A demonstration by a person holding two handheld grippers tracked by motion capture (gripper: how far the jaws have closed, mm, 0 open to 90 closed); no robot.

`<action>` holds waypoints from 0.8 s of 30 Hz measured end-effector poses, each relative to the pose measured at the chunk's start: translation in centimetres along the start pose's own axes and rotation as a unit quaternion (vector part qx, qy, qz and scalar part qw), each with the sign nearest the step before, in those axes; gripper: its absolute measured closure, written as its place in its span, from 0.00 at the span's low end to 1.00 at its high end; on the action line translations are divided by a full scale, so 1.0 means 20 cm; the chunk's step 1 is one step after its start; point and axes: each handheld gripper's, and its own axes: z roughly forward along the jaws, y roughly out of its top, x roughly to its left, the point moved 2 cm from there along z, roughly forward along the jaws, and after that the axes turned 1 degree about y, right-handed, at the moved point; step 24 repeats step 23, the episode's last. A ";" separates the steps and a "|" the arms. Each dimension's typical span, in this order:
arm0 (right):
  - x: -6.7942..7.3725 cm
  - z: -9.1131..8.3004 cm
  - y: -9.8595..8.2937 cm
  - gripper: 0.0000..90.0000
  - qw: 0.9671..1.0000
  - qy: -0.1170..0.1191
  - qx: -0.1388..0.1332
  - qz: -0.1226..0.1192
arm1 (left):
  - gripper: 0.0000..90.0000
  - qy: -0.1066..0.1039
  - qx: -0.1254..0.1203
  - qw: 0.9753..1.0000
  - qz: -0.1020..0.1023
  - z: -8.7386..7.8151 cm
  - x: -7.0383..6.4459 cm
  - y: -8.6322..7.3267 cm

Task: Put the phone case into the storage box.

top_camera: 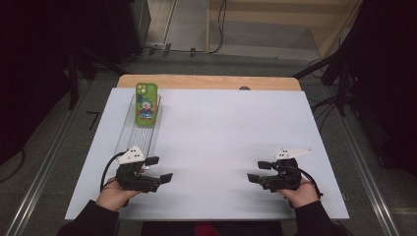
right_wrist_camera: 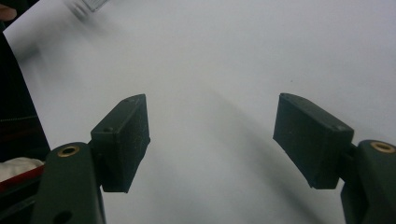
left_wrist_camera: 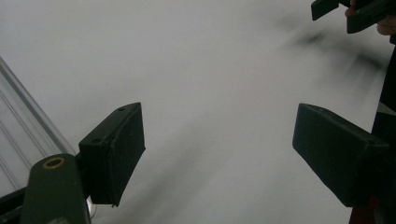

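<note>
Work in hand: we judge it concerns the green phone with a cartoon clown on its back (top_camera: 146, 103), the one loose object on the table and nearer our left side.
Phone's place: it lies at the far end of a long clear plastic tray (top_camera: 129, 140) that runs along the left part of the white table sheet (top_camera: 231, 128); it looks flat or slightly propped, we cannot tell which.
Left gripper (top_camera: 159, 169): we hold it low at the tray's near end, jaws spread wide with nothing between them; its own view shows bare sheet between the jaws and the tray's ribbed edge (left_wrist_camera: 21, 112) at the left.
Right gripper (top_camera: 259, 171): we hold it near the front right of the sheet, well apart from the phone, jaws wide apart and empty.
Done so far: nothing we can see; the phone is untouched.
Left to do: by our reading, everything, from the reach forward along the tray to the grasp on the phone.
</note>
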 end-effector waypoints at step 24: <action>0.00 0.01 -0.01 0.28 1.000 0.005 0.004 -0.002 | 0.21 -0.005 -0.007 1.000 0.001 -0.01 0.01 -0.02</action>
